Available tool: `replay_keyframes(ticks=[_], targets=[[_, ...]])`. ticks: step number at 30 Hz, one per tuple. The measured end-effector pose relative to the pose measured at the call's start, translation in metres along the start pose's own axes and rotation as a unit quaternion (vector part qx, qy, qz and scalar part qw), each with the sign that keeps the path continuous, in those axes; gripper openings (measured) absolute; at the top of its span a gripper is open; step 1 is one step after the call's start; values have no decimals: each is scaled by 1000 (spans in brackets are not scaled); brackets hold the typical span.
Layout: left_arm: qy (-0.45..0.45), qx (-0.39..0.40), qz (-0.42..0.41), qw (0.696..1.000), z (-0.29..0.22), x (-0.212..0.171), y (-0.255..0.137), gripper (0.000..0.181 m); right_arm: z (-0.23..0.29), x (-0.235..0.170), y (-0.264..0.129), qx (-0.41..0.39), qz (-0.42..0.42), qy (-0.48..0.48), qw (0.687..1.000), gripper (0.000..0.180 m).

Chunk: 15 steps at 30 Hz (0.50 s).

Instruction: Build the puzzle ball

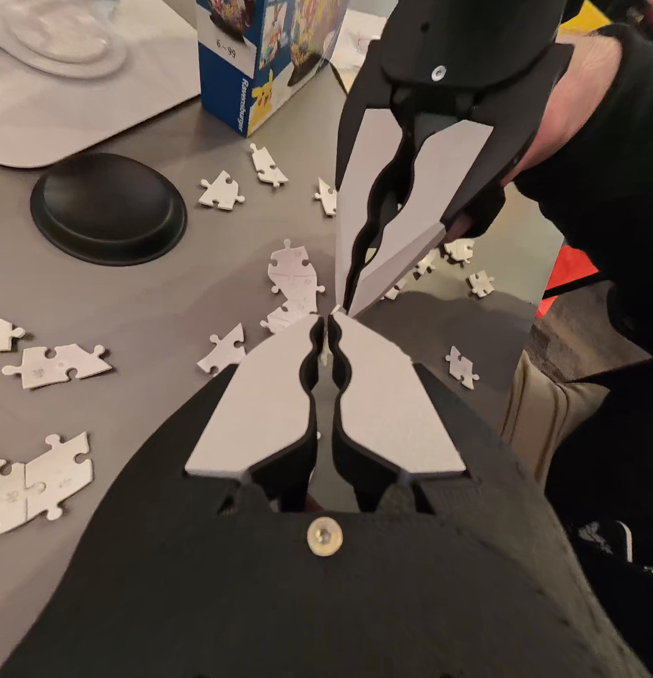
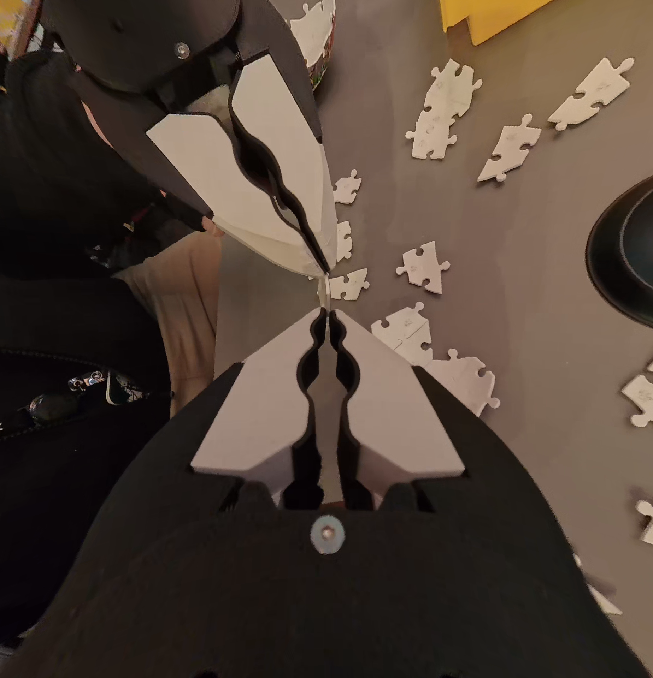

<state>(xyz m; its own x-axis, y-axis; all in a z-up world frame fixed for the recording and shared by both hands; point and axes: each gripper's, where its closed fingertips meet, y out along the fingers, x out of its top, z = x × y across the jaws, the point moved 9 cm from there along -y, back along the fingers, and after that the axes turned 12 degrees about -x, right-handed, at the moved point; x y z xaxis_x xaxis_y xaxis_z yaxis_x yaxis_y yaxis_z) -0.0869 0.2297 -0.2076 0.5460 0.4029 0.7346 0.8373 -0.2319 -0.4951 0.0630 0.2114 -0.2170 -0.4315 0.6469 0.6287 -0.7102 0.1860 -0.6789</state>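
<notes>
Largest first: my grey table (image 1: 141, 293) carries the black dome stand (image 1: 108, 207), a printed puzzle box (image 1: 266, 62) whose wording I leave unquoted, and scattered white pieces (image 1: 222, 190).

My left gripper (image 1: 325, 323) and right gripper (image 2: 327, 313) are both pinched nearly closed, tip to tip, on one small puzzle piece (image 2: 324, 291) held above the table.

Risk, as I judge it: opposed pulls could bend or drop it.

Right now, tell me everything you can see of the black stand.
The black stand is a round, smooth, dark dish that looks like plastic: a flat outer flange around a raised ring with a shallow bowl inside. It sits upright and empty on the grey table, beyond the loose white pieces, touching none. The right wrist view cuts off part of it.
</notes>
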Motion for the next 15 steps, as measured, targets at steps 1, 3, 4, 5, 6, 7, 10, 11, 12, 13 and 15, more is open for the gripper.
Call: replay_keyframes(ticks=[1, 3, 4, 5, 6, 7, 10, 11, 12, 13, 15], targets=[[1, -2, 7, 1000, 0, 1, 0, 1, -1, 0, 0, 3, -3, 5, 1000, 0], [-4, -3, 20, 1000, 2, 0, 0, 1, -3, -2, 2, 8, -4, 12, 1000, 0], [-8, -4, 25, 1000, 4, -1, 1, 2, -4, -2, 3, 8, -2, 15, 1000, 0], [-12, -7, 28, 999, 5, -2, 2, 4, -5, -3, 5, 7, -1, 17, 1000, 0], [-16, -7, 28, 999, 6, -4, 2, 5, -5, -4, 6, 8, -1, 19, 1000, 0], [-22, -4, 27, 999, 9, -5, 2, 8, -6, -4, 7, 8, -4, 21, 1000, 0], [-53, -26, -1, 998, 14, -11, -2, 16, -10, -4, 5, 12, -18, 33, 999, 0], [-66, -39, -15, 997, 16, -12, -4, 17, -11, -4, 4, 14, -24, 38, 999, 0], [-75, -48, -28, 996, 17, -14, -6, 17, -12, -4, 3, 19, -30, 42, 998, 0], [-83, -59, -39, 994, 17, -15, -6, 17, -13, -4, 2, 24, -35, 46, 998, 0], [-92, -74, -42, 992, 17, -18, -2, 16, -14, -4, 2, 33, -43, 53, 997, 0]])
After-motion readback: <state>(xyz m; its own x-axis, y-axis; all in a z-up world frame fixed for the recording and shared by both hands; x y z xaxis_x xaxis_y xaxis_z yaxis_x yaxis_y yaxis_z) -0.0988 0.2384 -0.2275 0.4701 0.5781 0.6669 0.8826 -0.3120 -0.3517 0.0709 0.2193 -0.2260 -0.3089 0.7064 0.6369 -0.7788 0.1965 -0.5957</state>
